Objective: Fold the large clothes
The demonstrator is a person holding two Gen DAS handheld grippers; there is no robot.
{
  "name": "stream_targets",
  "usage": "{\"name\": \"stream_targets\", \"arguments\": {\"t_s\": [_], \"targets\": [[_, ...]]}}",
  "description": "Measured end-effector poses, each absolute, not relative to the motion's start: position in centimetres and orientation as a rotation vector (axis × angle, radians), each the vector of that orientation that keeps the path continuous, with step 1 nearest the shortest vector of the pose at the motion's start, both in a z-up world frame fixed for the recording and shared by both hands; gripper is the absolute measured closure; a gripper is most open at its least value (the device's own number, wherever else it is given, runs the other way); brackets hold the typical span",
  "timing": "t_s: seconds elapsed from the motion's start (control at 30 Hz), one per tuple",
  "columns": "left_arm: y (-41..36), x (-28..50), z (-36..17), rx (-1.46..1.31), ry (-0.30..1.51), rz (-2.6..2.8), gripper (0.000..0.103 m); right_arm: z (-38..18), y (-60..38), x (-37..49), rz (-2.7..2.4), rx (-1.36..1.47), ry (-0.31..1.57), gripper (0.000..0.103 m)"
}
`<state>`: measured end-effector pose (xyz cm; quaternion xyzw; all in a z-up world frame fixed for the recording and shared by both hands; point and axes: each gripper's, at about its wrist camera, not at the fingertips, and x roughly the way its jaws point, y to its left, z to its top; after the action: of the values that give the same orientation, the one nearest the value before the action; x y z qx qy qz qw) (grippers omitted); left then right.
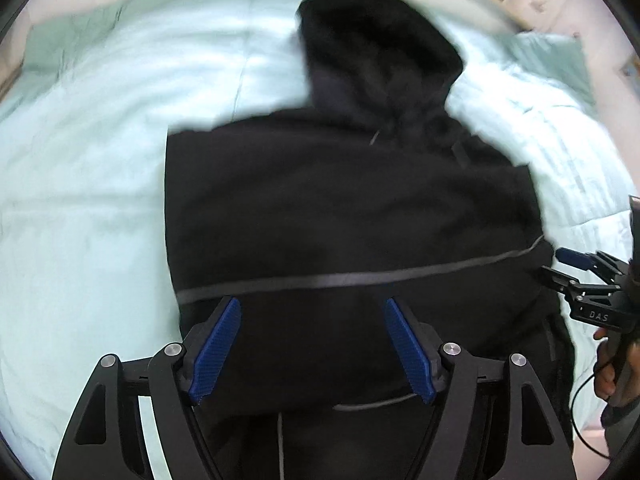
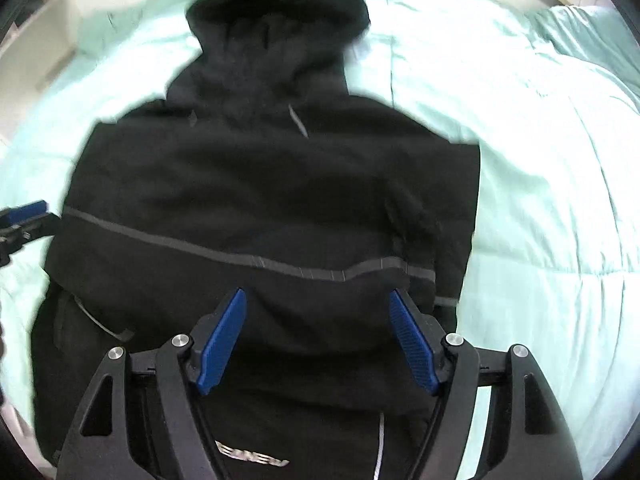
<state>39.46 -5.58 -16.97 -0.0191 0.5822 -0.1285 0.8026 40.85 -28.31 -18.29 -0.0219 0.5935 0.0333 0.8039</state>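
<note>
Pale green bedding point(image 2: 540, 200), spread wide as the work surface: soft, flat, roomy enough for a big garment. Black hooded jacket point(image 1: 340, 208), laid out on that bedding near its middle, hood point(image 1: 376, 52) toward the far side and hem toward the near edge, sides apparently already turned in so the body reads as a tidy rectangle (likely readied for a lengthwise fold, hem up toward hood). Grey reflective stripe point(image 2: 248, 258), running across the lower body, a handy line to judge squareness by. Left gripper point(image 1: 312, 344), aimed steeply down over the near part of the jacket, blue pads apart, nothing between them but air above cloth. Right gripper point(image 2: 318, 338), same steep downward aim over the jacket's other side, pads likewise spread and clamped on nothing. A hand point(image 1: 616, 364) wrapped round the right handle, seen at the left camera's edge.
</note>
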Motion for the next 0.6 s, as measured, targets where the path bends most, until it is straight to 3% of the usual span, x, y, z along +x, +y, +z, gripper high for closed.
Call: {"name": "stream_targets", "arguments": {"t_s": [0.07, 0.1, 0.17, 0.3, 0.6], "targets": [[-5.1, 39.9, -20.2, -0.050, 1.308, -0.220, 0.027, -20.8, -28.5, 41.5, 0.027, -0.044, 1.340, 0.027], [-5.0, 40.1, -21.8, -0.028, 1.310, -0.194, 0.026, -22.3, -28.8, 41.5, 0.020, -0.025, 1.374, 0.020], [-5.0, 40.6, -22.8, -0.038, 1.308, -0.175, 0.018, -25.1, -29.7, 42.0, 0.026, 0.076, 1.418, 0.016], [-6.1, 41.8, -23.2, 0.021, 1.323, -0.124, 0.007, -25.6, -29.4, 42.9, 0.034, 0.036, 1.391, 0.010], [-5.2, 37.2, -16.1, 0.024, 1.231, -0.149, 0.009, -20.9, -30.8, 39.5, 0.013, 0.125, 1.372, 0.014]]}}
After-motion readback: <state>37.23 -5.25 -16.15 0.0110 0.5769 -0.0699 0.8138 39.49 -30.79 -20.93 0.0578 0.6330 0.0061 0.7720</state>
